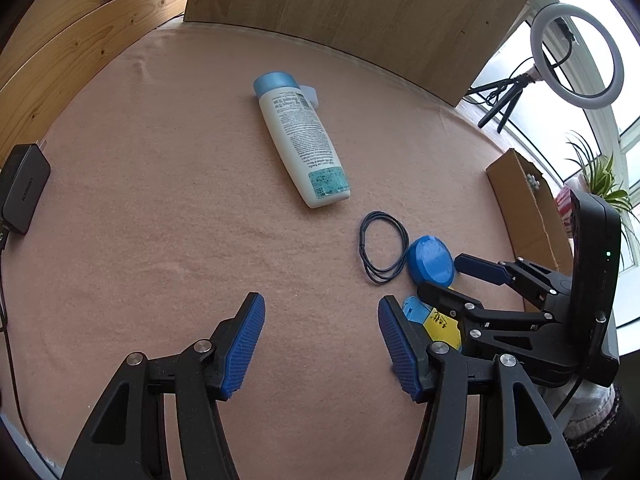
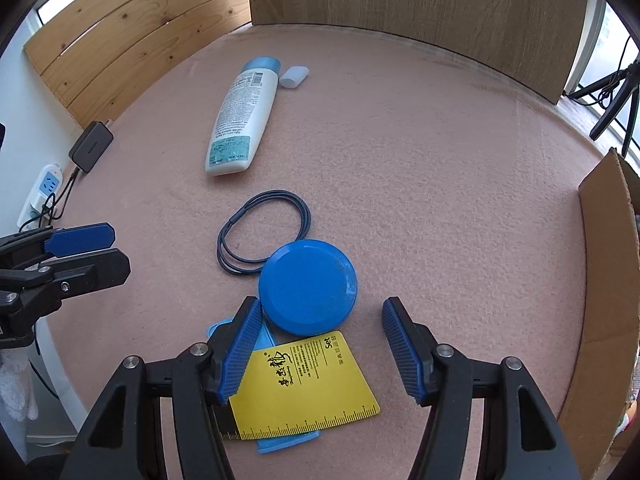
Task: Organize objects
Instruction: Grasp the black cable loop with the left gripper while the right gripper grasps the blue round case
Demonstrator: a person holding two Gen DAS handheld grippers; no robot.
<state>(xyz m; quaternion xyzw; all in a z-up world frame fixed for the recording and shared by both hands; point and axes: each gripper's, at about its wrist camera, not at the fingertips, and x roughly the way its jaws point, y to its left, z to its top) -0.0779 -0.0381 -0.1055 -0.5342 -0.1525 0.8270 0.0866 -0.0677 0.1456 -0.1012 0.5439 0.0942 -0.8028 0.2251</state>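
Pink felt covers the bench (image 2: pixel 440 168), where the blue disc (image 2: pixel 307 286) and yellow card (image 2: pixel 308 384) are framed by the right gripper (image 2: pixel 316 352), jaws released for a pickup; the left gripper (image 1: pixel 320 344) hangs released, empty.

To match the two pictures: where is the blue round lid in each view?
Left wrist view: blue round lid lower right, right of the black cord loop.
Right wrist view: lid centre, below-right of the loop.
Shared landmark: white bottle.
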